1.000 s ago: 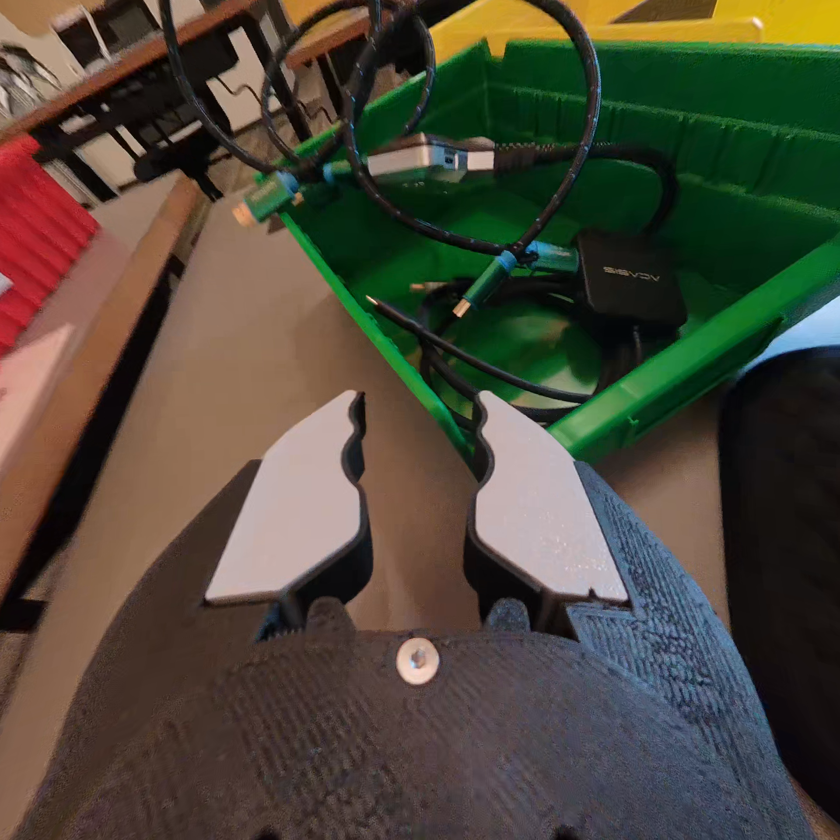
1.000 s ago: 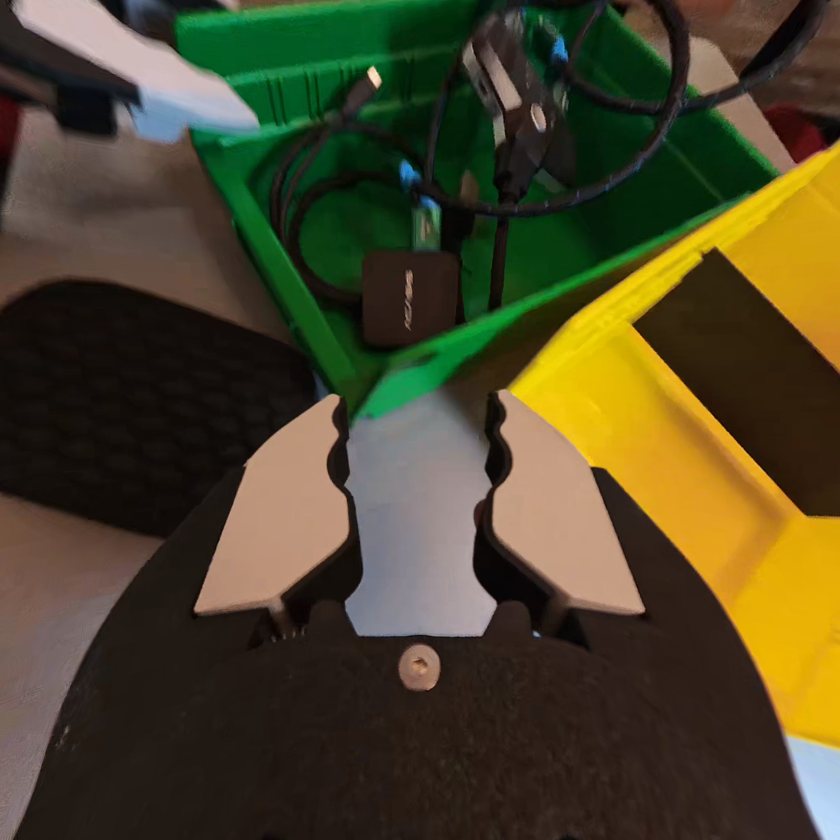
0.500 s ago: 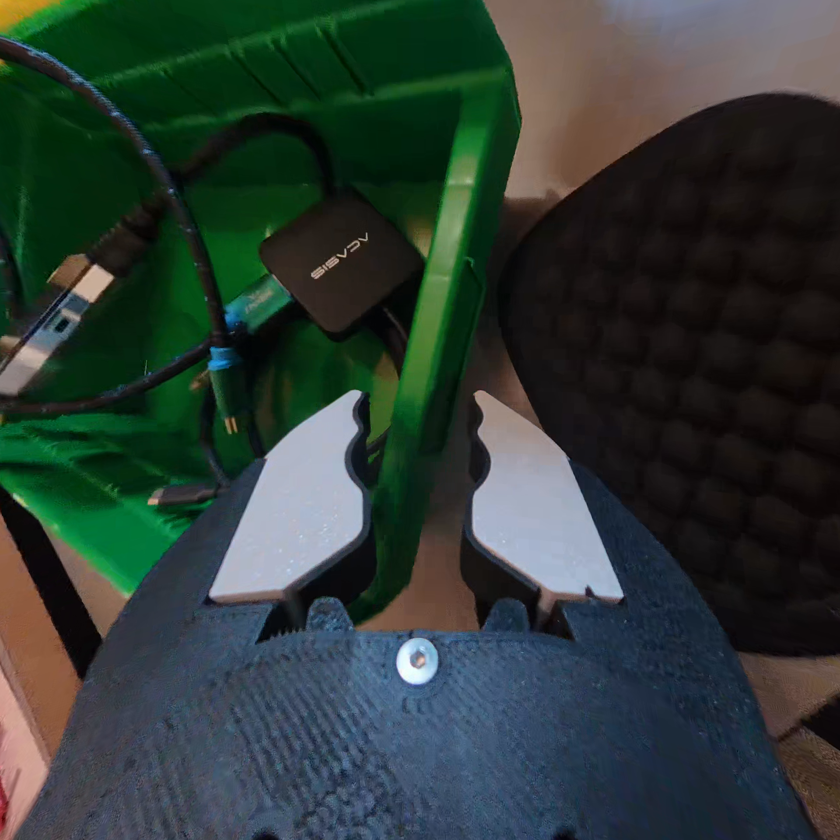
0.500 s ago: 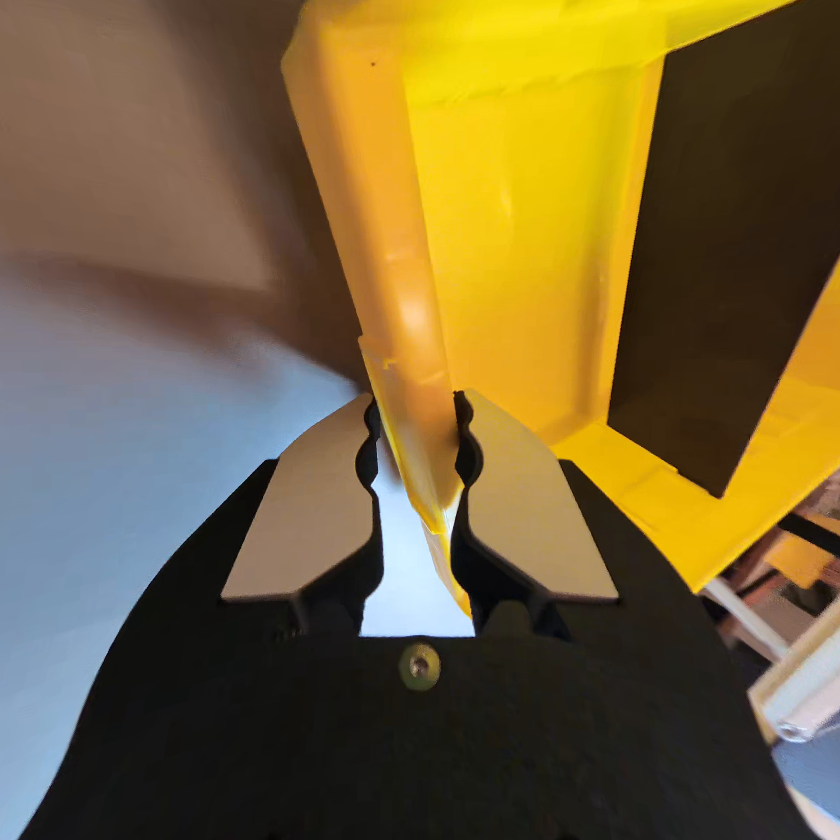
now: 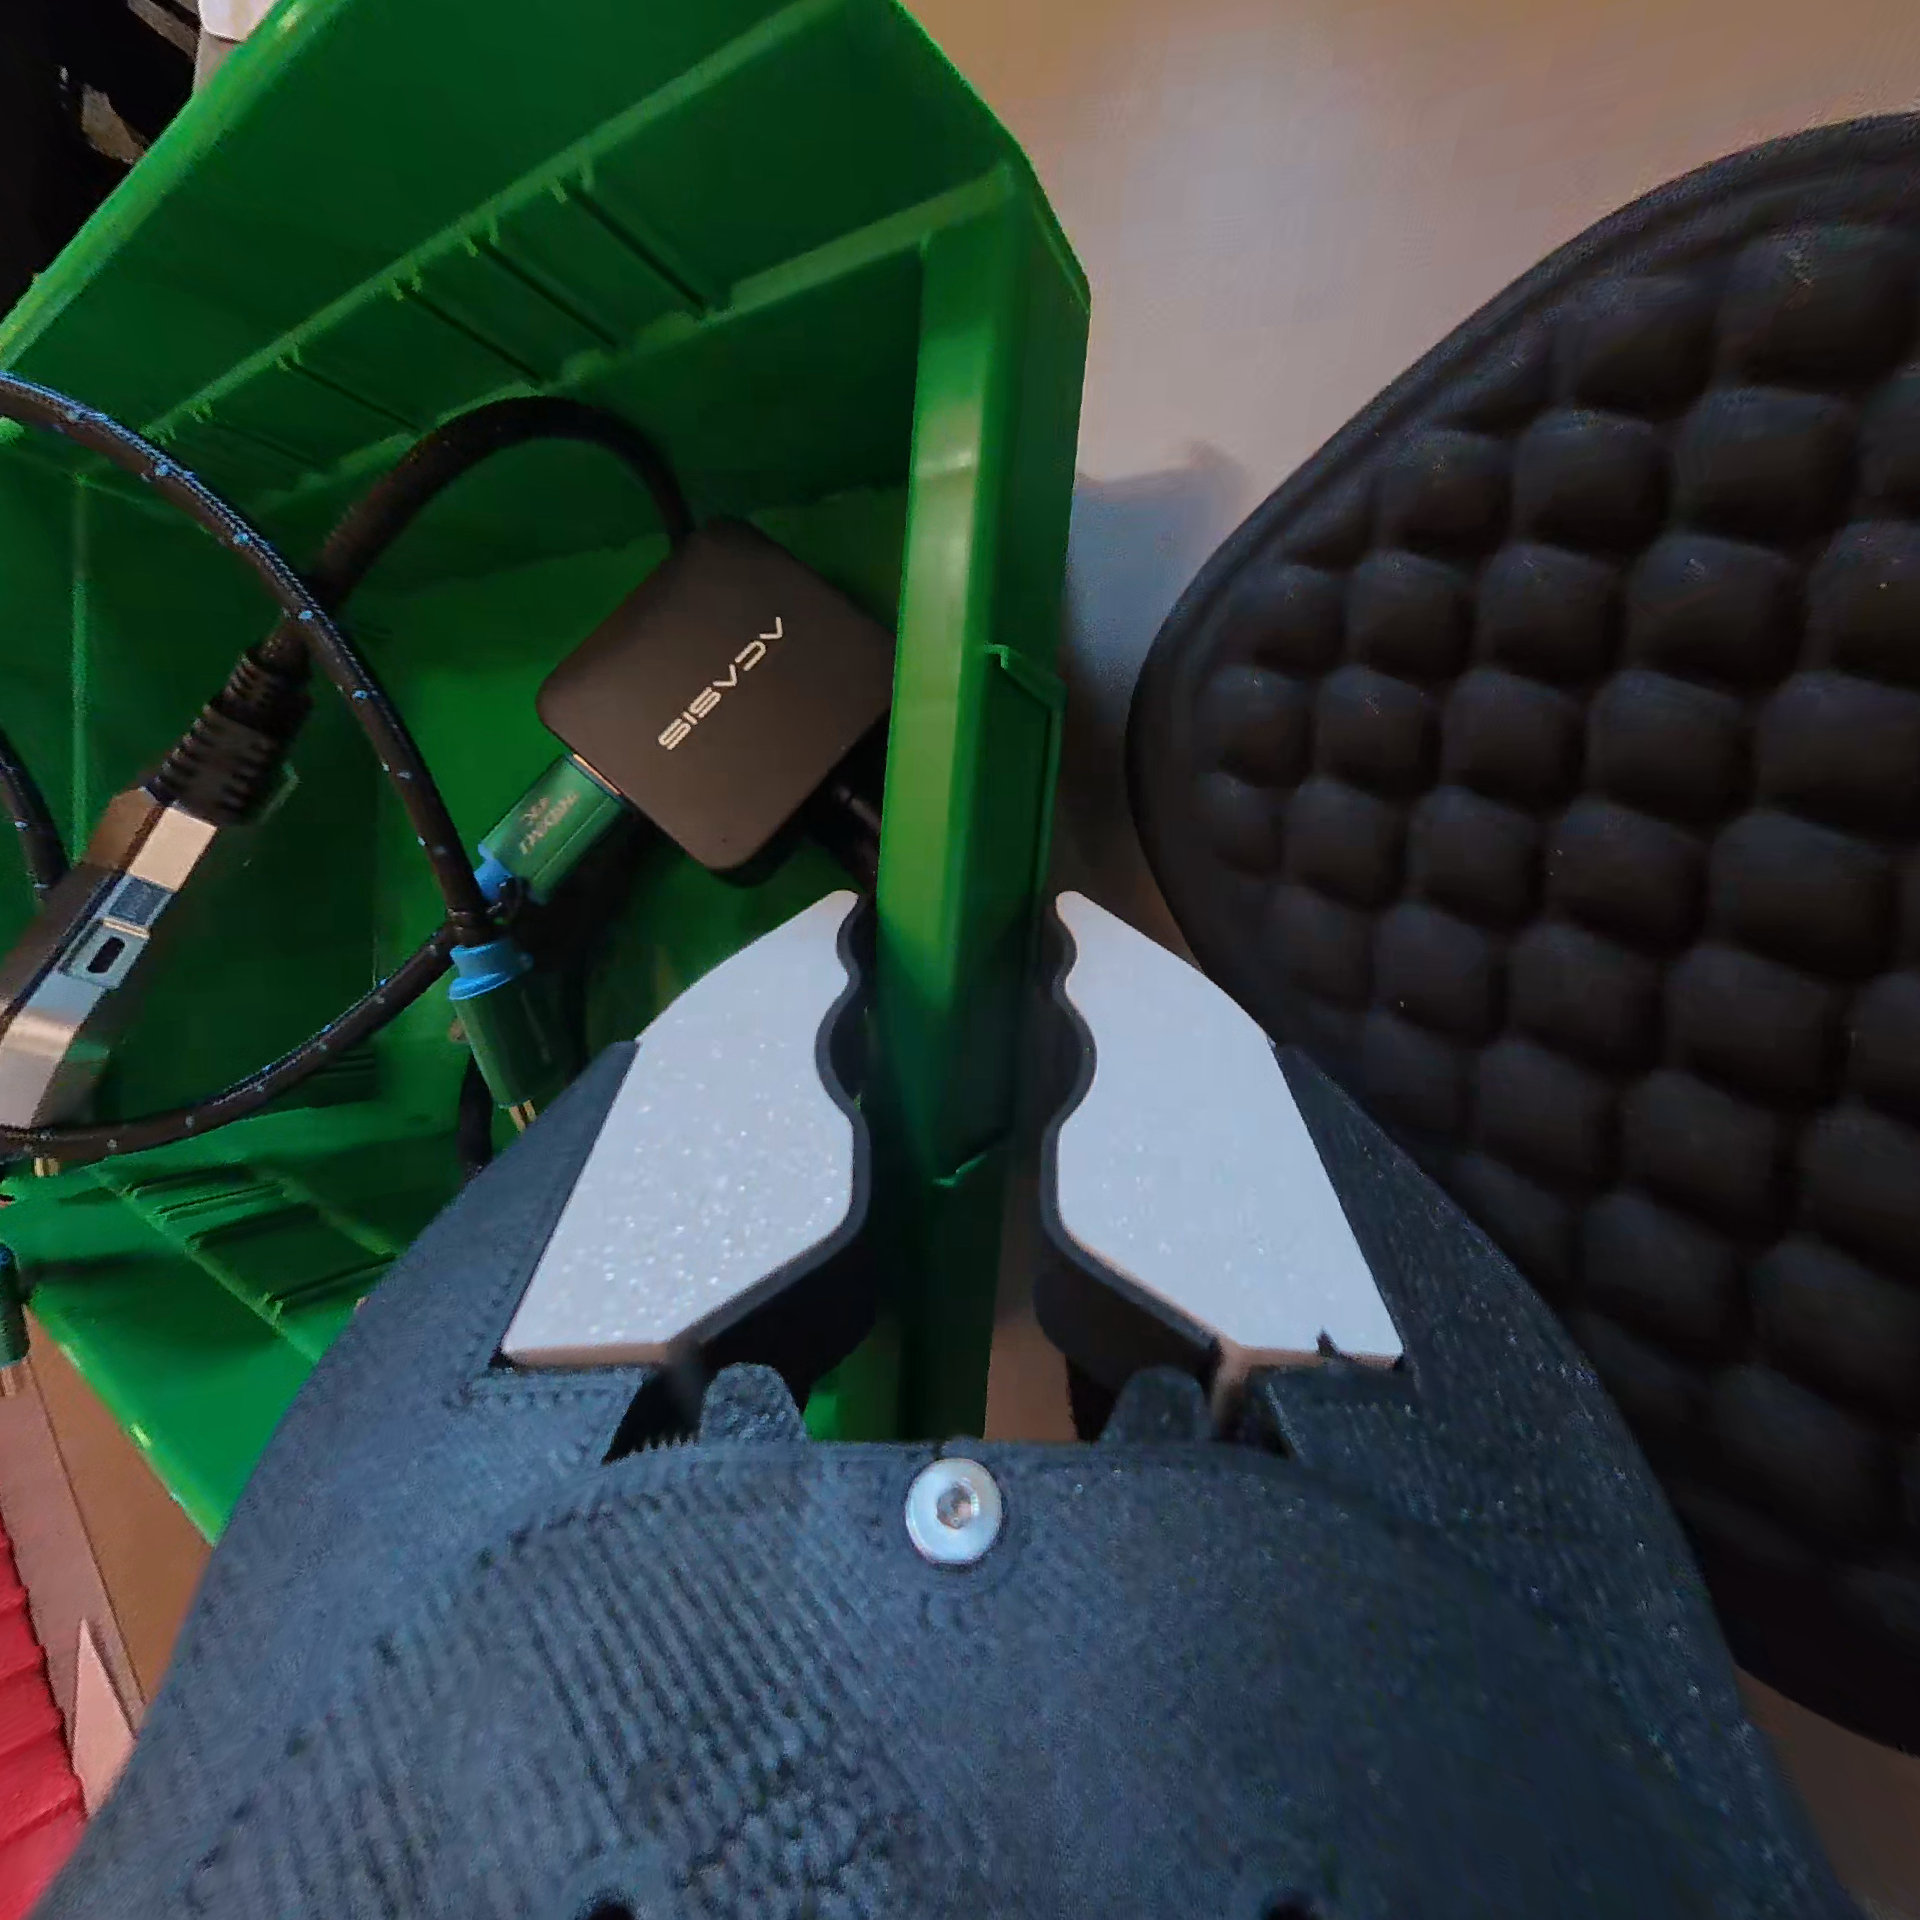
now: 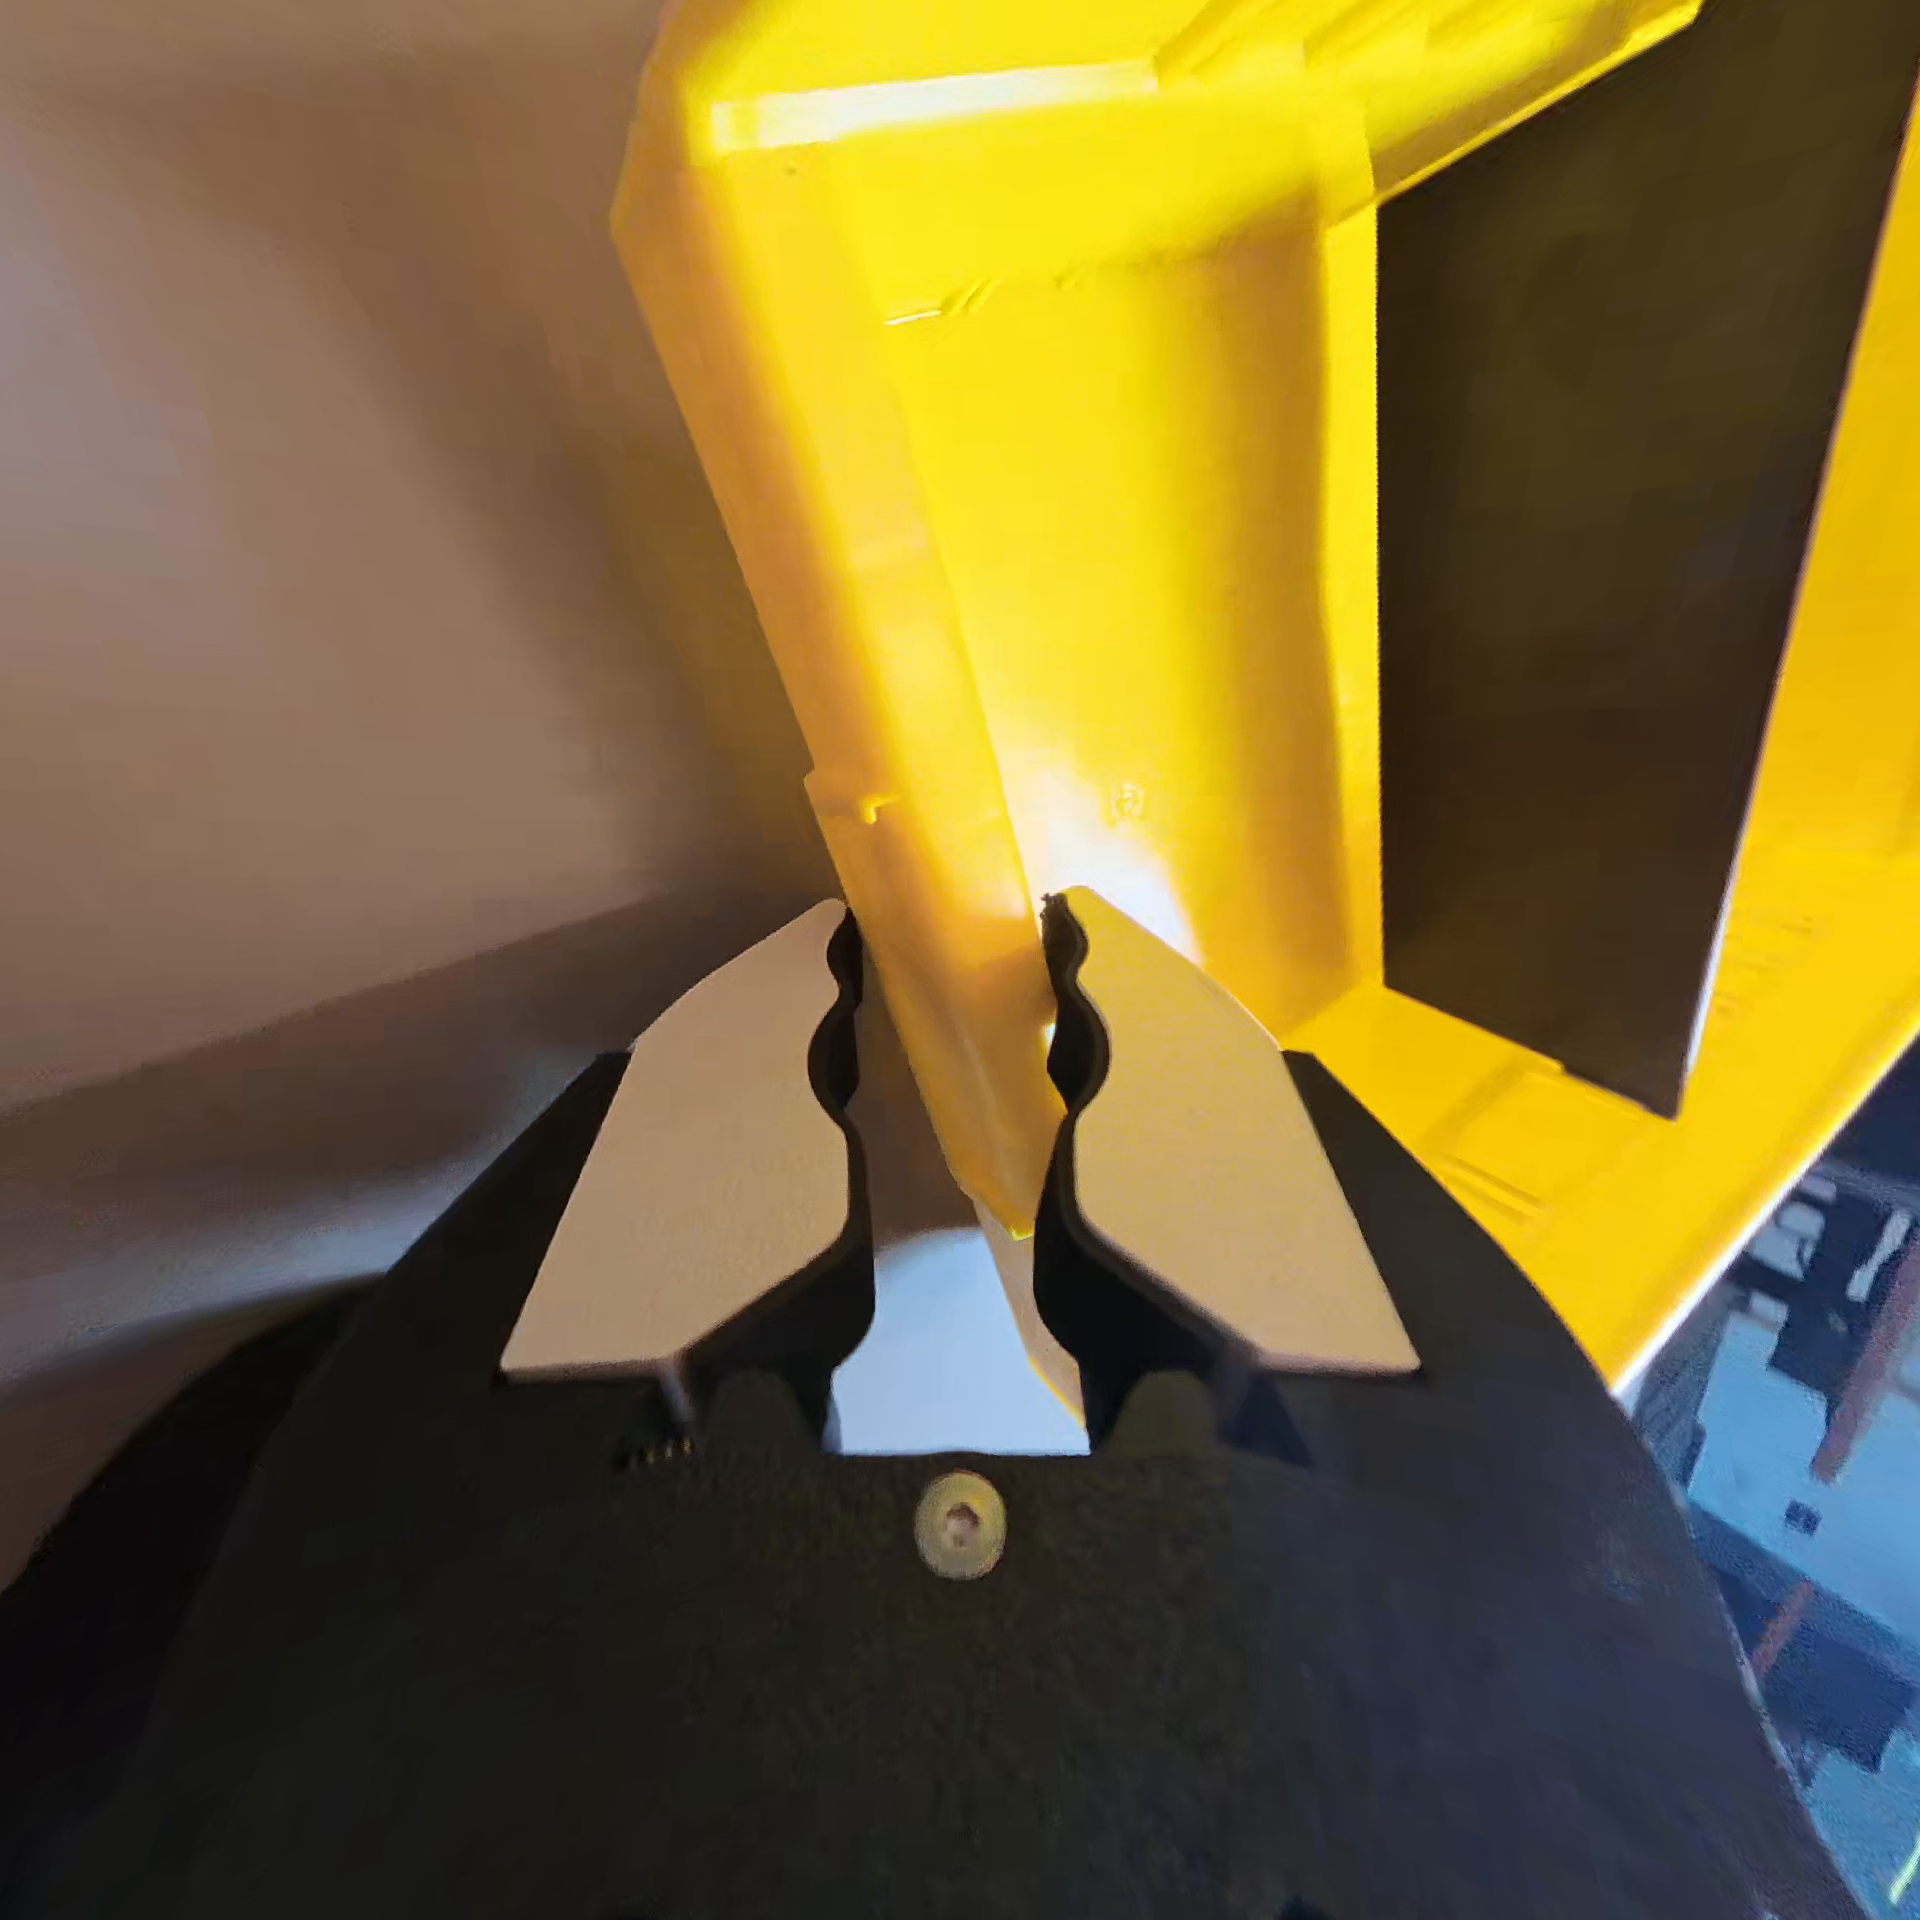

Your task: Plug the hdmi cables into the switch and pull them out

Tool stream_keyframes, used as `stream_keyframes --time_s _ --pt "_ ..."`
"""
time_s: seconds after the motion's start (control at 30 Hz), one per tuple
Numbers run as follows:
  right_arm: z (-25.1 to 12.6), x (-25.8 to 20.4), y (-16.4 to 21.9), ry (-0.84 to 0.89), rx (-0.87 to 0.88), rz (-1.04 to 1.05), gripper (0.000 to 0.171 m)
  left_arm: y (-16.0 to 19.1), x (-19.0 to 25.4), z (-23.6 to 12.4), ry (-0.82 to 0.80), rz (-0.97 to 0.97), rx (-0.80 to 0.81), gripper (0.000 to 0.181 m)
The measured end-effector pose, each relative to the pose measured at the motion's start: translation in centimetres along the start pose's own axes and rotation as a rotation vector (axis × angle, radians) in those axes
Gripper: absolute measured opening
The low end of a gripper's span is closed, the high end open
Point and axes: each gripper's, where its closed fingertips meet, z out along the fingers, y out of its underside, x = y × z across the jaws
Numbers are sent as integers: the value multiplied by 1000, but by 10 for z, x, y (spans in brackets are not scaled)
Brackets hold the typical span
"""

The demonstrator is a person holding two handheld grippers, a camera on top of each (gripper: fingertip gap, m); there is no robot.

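Observation:
A black square switch lies in a green bin, against its right wall. One green HDMI plug is in the switch. Another green plug hangs loose on a braided black cable. A silver adapter lies at the left. My left gripper is shut on the green bin's right wall, with one finger inside and one outside. My right gripper is shut on the left wall of a yellow bin. No cable shows in the right wrist view.
A black padded cushion lies just right of the green bin on the tan table. A red ribbed object shows at the lower left edge. The yellow bin has a dark panel in it. Shelving shows blurred beyond its lower right. The gap from one gripper's tips to the other's is roughly 40 centimetres.
The left gripper swung from the table onto the green bin's right wall and closed on it. The right gripper moved from between the bins onto the yellow bin's wall and gripped it.

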Motion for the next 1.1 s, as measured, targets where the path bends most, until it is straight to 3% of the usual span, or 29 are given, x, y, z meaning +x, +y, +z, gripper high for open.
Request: stream_keyframes --time_s 0.3,0.6,0.73,0.87,0.97,1.1 --pt "20 60 62 128 -71 113 31 -9 -19 18 -61 -23 11 32" --pt "53 118 77 148 -90 244 31 -12 -56 43 -95 -21 58 33" --pt "30 118 31 71 233 444 43 -9 -72 51 -134 -71 73 37" --pt "-12 114 -10 -15 594 607 42 -6 -78 45 -177 -145 101 47" --pt "-23 101 -23 -57 707 628 42 0 -79 38 -210 -185 96 50" --pt "-18 86 -28 -60 722 588 42 -19 -78 10 -244 -207 210 38"
